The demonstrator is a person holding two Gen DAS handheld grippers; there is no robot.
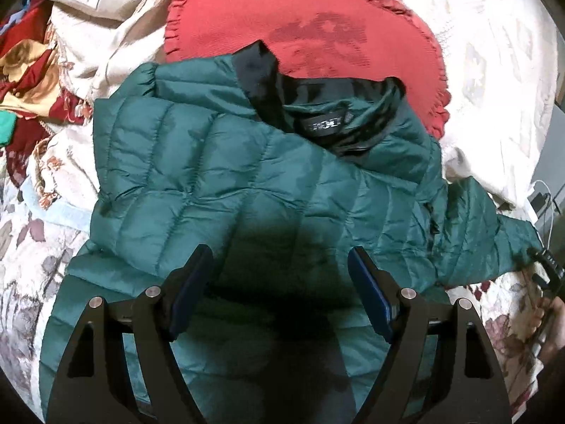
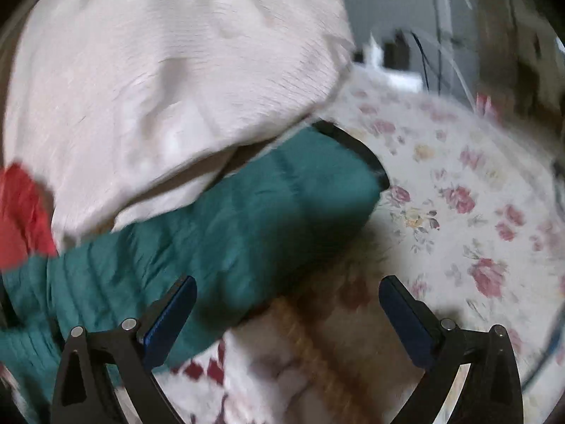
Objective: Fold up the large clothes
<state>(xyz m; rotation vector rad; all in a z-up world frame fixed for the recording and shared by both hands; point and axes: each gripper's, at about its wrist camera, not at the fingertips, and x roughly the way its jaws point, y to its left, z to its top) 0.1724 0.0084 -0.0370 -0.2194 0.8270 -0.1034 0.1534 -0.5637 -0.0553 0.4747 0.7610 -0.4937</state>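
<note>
A dark green quilted puffer jacket [image 1: 219, 176] lies spread on the bed, its black-lined collar [image 1: 339, 106] with a label at the top. One sleeve [image 1: 494, 222] stretches out to the right. My left gripper [image 1: 280, 265] is open and empty, hovering over the jacket's lower body. In the right wrist view the same sleeve [image 2: 247, 219] runs from lower left to its black-edged cuff [image 2: 360, 148] at centre. My right gripper [image 2: 287, 296] is open and empty, just below the sleeve's lower edge. This view is blurred.
A red fringed blanket [image 1: 300, 24] lies behind the collar. A cream knitted blanket [image 2: 169, 70] overlaps the sleeve's upper side. A floral bedsheet [image 2: 459, 194] covers the bed to the right. Crumpled cloths [image 1: 35, 70] pile at the left. Cables [image 2: 423, 60] hang past the bed's far edge.
</note>
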